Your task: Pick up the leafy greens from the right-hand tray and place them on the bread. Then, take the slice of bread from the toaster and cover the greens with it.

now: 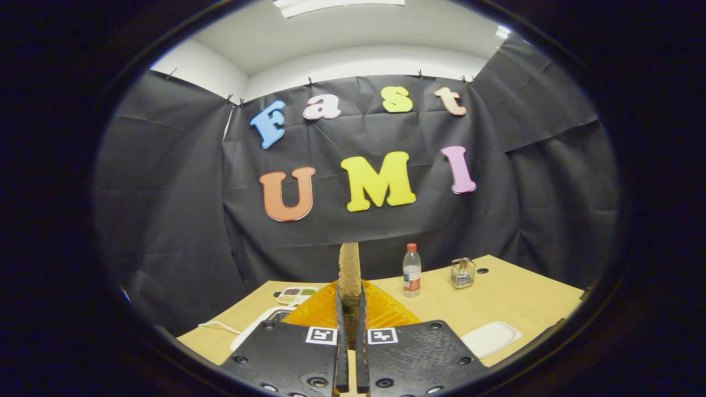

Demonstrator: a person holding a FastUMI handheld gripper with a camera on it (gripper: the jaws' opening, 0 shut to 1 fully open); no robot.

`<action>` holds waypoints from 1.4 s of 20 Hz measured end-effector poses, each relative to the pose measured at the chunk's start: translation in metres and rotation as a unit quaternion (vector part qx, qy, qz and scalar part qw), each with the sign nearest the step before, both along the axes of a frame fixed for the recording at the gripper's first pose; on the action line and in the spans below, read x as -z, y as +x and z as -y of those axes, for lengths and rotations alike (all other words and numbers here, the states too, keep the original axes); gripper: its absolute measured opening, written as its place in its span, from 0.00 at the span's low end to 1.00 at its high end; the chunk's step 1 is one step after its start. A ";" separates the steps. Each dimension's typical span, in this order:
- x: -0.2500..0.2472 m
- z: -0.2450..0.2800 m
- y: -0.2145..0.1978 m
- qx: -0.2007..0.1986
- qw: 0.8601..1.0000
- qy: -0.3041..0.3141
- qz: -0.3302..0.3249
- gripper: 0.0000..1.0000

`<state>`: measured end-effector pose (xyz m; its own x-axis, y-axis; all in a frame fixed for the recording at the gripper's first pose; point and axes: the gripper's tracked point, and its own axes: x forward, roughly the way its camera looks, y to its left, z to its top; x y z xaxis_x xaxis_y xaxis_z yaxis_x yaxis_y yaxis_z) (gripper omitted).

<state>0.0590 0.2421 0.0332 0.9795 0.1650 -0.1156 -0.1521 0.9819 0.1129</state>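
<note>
Now the slice of bread (349, 273) is standing on edge between the two fingers, seen edge-on, its long axis running straight up from the gripper (349, 322) at lower centre of the frame. Both fingers are pressing on its lower part, so the claw is clenched on it, lifted above the table (496, 300). Bread is looking brown, rough-crusted and dry, thin in this edge view, firm enough to hold upright.

Just behind and below the slice, an orange ribbed thing (386, 311) is spreading out past the fingertips; cannot tell what it is. White toaster (265, 322) is lying low and left of the fingers, cord trailing leftward. Beyond it, a small tray with compartments (297, 295) is sitting left of centre. White tray (490, 337) is resting at lower right, near the right finger. Bottle (411, 270) and a small clear holder (462, 272) are standing further back, right of centre.

Judging by this, the covering step is under way.
</note>
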 end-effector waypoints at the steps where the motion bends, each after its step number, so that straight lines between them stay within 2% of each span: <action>1: 0.011 0.008 0.000 0.007 1.000 -0.001 -0.005 0.05; 13: 0.124 0.037 0.016 0.009 0.996 0.010 -0.089 0.05; 24: 0.170 0.041 0.022 0.030 0.989 0.057 -0.136 0.05; 26: 0.175 0.044 0.023 0.032 0.989 0.049 -0.137 0.06; 28: 0.179 0.051 0.022 0.040 0.988 0.027 -0.144 0.16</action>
